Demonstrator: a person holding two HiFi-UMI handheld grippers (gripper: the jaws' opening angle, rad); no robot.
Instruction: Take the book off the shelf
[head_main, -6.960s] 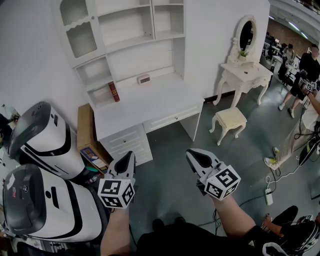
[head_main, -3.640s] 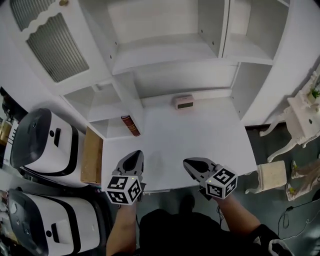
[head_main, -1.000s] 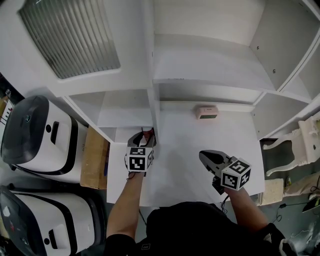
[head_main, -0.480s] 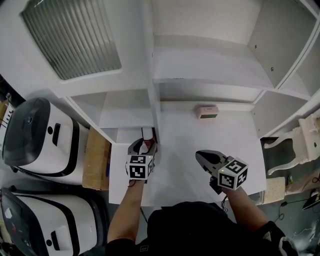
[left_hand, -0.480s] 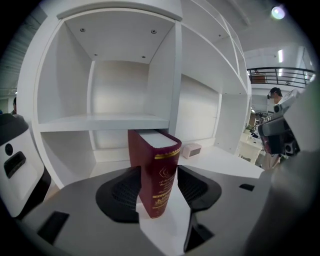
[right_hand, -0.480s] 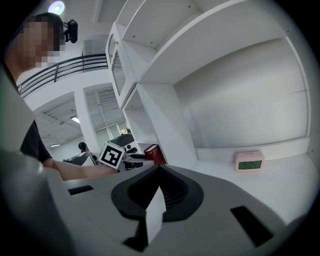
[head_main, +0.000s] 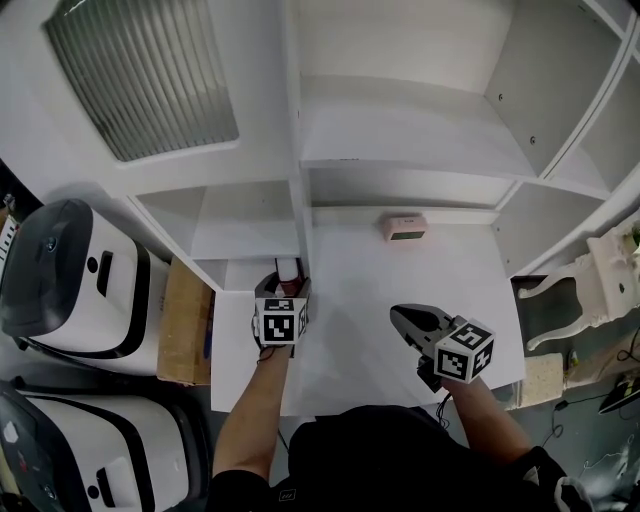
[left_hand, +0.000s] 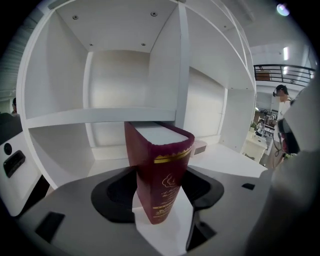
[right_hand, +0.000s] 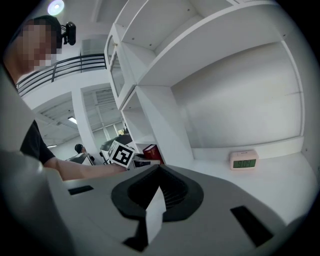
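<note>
Two jaws of my left gripper (head_main: 286, 285), just opened wide, flank the upright maroon book (left_hand: 162, 175) at the left edge of the desk (head_main: 450, 300), just beside the shelf divider (head_main: 297, 190). On my right gripper (head_main: 398, 312) the jaws are pressed together; a digital clock (head_main: 403, 227) sits at the back edge.

The book (left_hand: 160, 175) is dark red, with a gold band and gold print on its spine and white pages on top. It stands up, leaning a little, in the low left box of the white shelf (left_hand: 100, 117). Its spine faces me. It sits between the jaws of my left tongs (left_hand: 159, 200), which have just been opening wide.
</note>
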